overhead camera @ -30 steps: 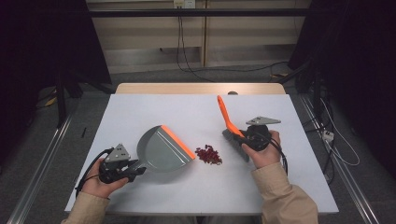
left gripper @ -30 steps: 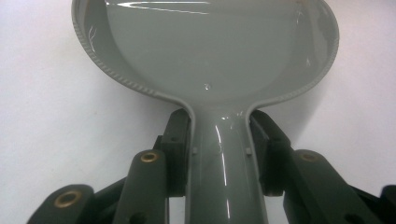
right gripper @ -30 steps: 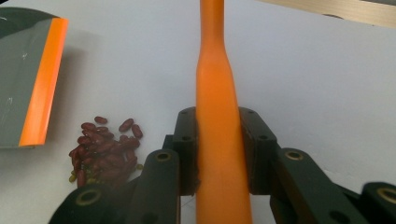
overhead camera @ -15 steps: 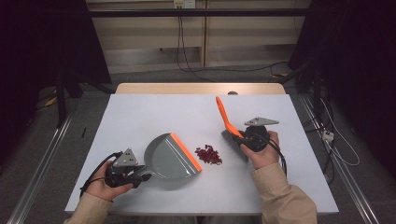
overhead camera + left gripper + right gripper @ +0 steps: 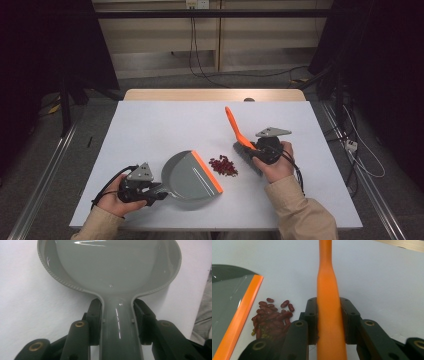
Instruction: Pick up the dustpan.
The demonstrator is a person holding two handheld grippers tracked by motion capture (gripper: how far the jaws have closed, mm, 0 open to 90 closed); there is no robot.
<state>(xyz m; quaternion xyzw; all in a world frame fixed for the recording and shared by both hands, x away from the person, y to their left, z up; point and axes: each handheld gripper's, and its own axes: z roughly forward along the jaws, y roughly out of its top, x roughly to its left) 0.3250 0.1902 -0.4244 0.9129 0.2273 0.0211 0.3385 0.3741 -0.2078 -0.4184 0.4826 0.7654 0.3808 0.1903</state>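
Since a second ago, the grey plastic dustpan with an orange rubber lip (image 5: 192, 176) has slid toward the near edge of the white table (image 5: 150, 125), and its lip has swung to face the small pile of dark red kidney beans (image 5: 223, 165) more squarely. At half a second ago it already lay nearly where it lies now. The left gripper (image 5: 159, 191) has drawn back with it, toward the near left corner of the table, and the person's left hand (image 5: 116, 197) sits lower in the high view than before.

In the left gripper view, the black jaws are clenched on the dustpan's narrow grey handle (image 5: 120, 335), one pad pressed to each side of it just behind the rounded bowl. The pan lies flat on the table, its orange lip just beside the beans without touching them.

On the other side, the right gripper (image 5: 250, 148) has hardly shifted. Its jaws are clamped on the orange plastic handle of a hand brush (image 5: 327, 305), which slants up and away toward the far side of the table. The brush's dark head (image 5: 245, 157) rests on the table to the right of the beans, near them but apart. The bean pile lies between lip and brush, unchanged in place.
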